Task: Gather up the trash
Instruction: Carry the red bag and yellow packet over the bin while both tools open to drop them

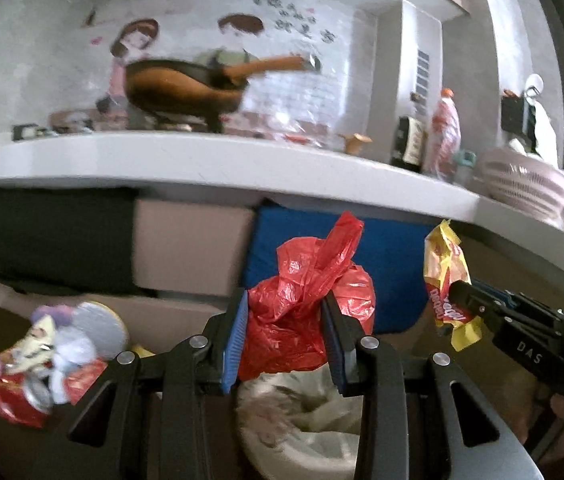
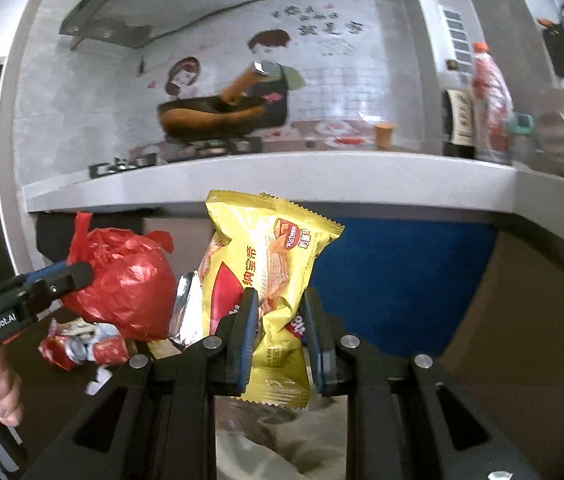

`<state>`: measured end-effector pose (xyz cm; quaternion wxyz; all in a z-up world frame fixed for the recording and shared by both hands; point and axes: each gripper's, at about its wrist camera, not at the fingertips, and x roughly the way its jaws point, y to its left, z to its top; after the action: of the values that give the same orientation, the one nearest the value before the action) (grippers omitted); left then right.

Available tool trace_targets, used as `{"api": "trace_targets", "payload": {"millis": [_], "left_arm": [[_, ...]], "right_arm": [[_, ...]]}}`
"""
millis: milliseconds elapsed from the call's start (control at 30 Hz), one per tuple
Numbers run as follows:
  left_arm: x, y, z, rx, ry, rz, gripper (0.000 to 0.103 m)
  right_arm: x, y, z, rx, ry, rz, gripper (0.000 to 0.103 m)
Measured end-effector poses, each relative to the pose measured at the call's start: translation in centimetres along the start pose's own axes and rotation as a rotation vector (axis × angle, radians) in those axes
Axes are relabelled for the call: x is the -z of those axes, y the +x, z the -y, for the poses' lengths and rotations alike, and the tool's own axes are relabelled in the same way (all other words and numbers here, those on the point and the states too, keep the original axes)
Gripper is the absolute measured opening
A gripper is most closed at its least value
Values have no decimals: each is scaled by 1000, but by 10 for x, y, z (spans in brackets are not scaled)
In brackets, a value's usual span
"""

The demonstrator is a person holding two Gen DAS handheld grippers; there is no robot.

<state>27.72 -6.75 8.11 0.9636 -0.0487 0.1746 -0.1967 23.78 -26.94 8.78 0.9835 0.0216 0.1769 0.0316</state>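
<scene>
Both tongs held trash above a bin. Left tongs [image 1: 285, 332] were closed on a crumpled red plastic bag [image 1: 305, 304], their blue ribbed pads pressing its sides. Right tongs [image 2: 280, 334] were pinched narrow on a yellow snack wrapper [image 2: 270, 276], gripped near its lower half so the top stood upright.

Directly beneath both loads sat a pale round bin [image 1: 301, 420], lined with a whitish bag and already holding soft, blurred scraps. Judging by this, the step in hand was the drop: each piece hung over the bin mouth, and the next move called for parting the tongs so the items would fall in, perhaps after lowering a little, since light film can drift sideways.

The red bag looked thin, glossy and wrinkled, bunched into a loose ball with a twisted tail poking up. The wrapper was shiny printed foil film with crimped, saw-toothed ends and a silver inner face showing at a tear.

Further left, on a dark surface, lay more litter [image 1: 42, 364]: a crushed red can, pale crinkled wrappers and a round silvery lid.

Beyond stood brown cardboard boxes and a blue panel under a grey table [image 1: 202, 160] edge. On that table's far right stood a dark bottle, a plastic-wrapped bottle and a ribbed pink basket. A cartoon cooking decal covered the tiled wall behind.
</scene>
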Motion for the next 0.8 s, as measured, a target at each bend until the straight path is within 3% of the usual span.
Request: {"api": "trace_targets", "payload": {"millis": [200,533,800], "left_arm": [[25,44,5,39,-17,-104,36],[59,91,-9,68,-65,-239,37],[89,136,-30,141,-134,-380,49]], "right_arm": [[21,21,21,26,30,-73,21],[49,62,28,-2,70,-172,21],[77,105,36,-45,149,-296,29]]}}
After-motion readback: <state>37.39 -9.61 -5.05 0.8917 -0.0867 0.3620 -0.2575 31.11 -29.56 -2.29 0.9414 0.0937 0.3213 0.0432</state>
